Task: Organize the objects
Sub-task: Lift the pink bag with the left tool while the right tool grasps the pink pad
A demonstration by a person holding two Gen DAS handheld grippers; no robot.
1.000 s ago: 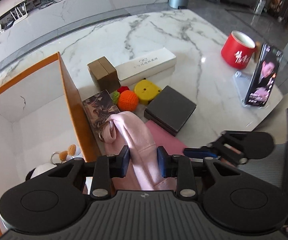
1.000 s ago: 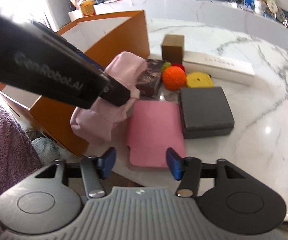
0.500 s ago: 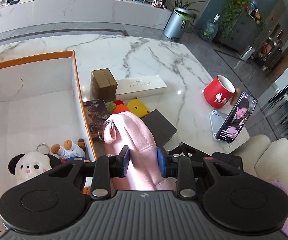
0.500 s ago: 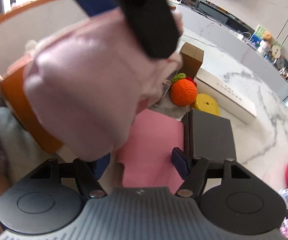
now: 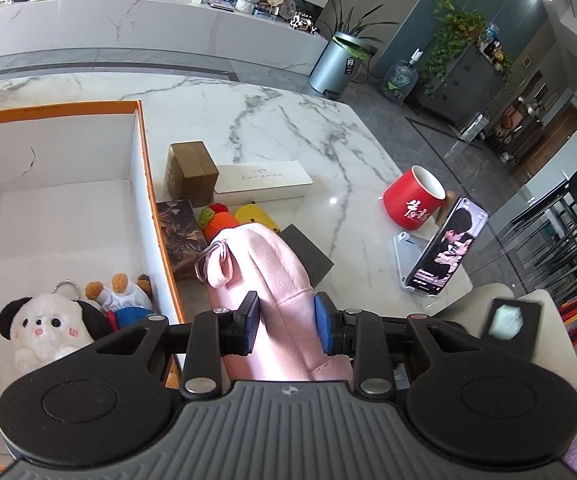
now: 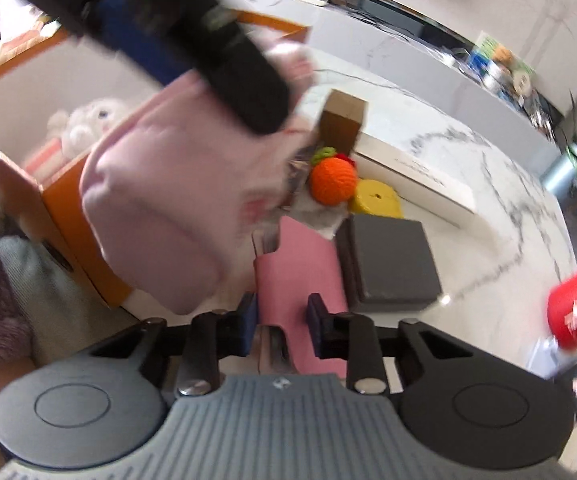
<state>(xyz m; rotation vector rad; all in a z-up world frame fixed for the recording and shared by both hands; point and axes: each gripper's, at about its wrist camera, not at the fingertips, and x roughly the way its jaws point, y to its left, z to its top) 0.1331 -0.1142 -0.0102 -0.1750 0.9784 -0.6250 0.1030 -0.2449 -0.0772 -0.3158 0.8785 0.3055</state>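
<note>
- My left hand-held gripper (image 5: 286,326) clamps the pink pouch (image 5: 264,280) between its pads, lifted just beside the orange box (image 5: 142,184).
- My right hand-held gripper (image 6: 280,326) is closing its jaws; the pink card (image 6: 300,280) lies on the surface (image 5: 288,132) between them, and I cannot tell whether the pads touch it.
- Count: two plush toys inside the box, one brown box (image 5: 190,172), one white case (image 5: 262,180), one grey box (image 6: 388,264), one red mug (image 5: 412,200).
</note>
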